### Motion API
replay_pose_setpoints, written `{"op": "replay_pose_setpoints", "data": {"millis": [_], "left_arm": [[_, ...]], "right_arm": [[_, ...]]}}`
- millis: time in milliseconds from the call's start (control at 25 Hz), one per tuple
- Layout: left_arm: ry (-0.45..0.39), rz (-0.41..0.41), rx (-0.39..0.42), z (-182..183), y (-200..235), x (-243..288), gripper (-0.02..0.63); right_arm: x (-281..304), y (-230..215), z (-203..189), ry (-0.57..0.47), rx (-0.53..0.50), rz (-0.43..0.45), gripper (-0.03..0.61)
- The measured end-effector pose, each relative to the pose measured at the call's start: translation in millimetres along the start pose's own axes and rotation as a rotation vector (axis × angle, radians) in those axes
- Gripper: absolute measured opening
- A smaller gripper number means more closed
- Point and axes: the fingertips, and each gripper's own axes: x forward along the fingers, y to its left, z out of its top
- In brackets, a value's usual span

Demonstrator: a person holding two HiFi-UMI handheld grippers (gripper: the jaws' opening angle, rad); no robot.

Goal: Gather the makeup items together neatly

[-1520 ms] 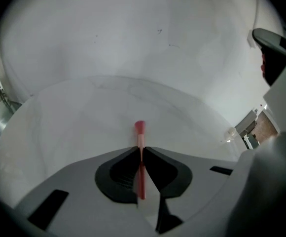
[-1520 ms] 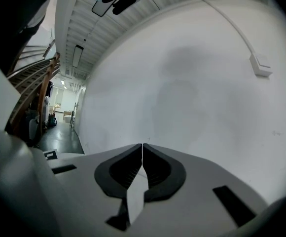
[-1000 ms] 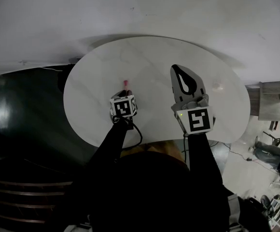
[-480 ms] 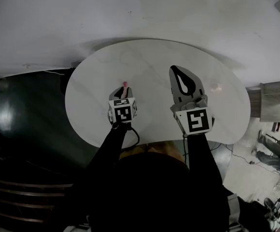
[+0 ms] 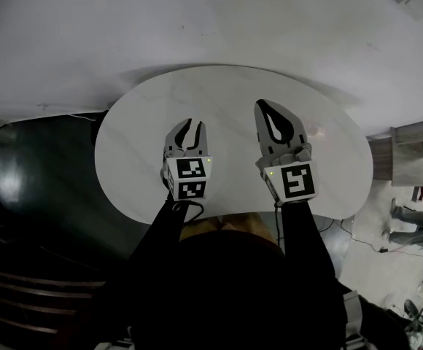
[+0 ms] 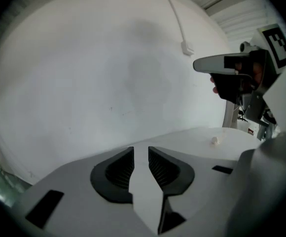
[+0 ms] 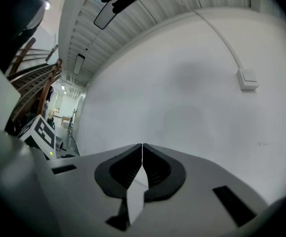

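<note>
2 hand-held grippers: L point(image 5: 192, 125) ajar, R point(image 5: 262, 106) closed | 1 table point(image 5: 219, 93)

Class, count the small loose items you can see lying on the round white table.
1: a small pale item on the right side of the table. Others may lie hidden beneath the left tongs or right tongs.

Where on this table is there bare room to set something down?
The table is bare left of the left gripper, along the far edge beyond both grippers, and between them. Only a small pale item lies right of the right gripper; nowhere is crowded.
</note>
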Motion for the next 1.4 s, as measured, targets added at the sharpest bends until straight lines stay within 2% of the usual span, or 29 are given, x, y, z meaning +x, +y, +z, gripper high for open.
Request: {"op": "replay_pose_setpoints", "data": {"millis": [320,520,600,760,920,1080,1400], "left_arm": [[-0.287,0.020,0.109,89,-34,-33,0.098],[-0.453,0.024,0.137,149,-59,-56,0.098],[-0.503,0.026,0.150,162,-65,-66,0.097],[-0.509,0.022,0.166,168,-68,-72,0.097],[-0.505,-0.032,0.177,168,-87,-68,0.097],[-0.496,-0.111,0.211,168,-136,-49,0.097],[-0.505,-0.306,0.249,175,-213,-33,0.097]], "right_arm": [[-19,-27,14,-0.043,-0.009,0.012,0.028],[-33,-57,24,-0.080,-0.005,-0.003,0.028],[-37,-59,29,-0.097,0.001,-0.004,0.028],[-39,-59,28,-0.089,0.004,0.000,0.028],[-49,-71,24,-0.078,0.001,-0.017,0.028],[-74,-109,8,-0.062,0.012,-0.065,0.028],[-127,-162,-10,-0.003,-0.011,-0.227,0.028]]}}
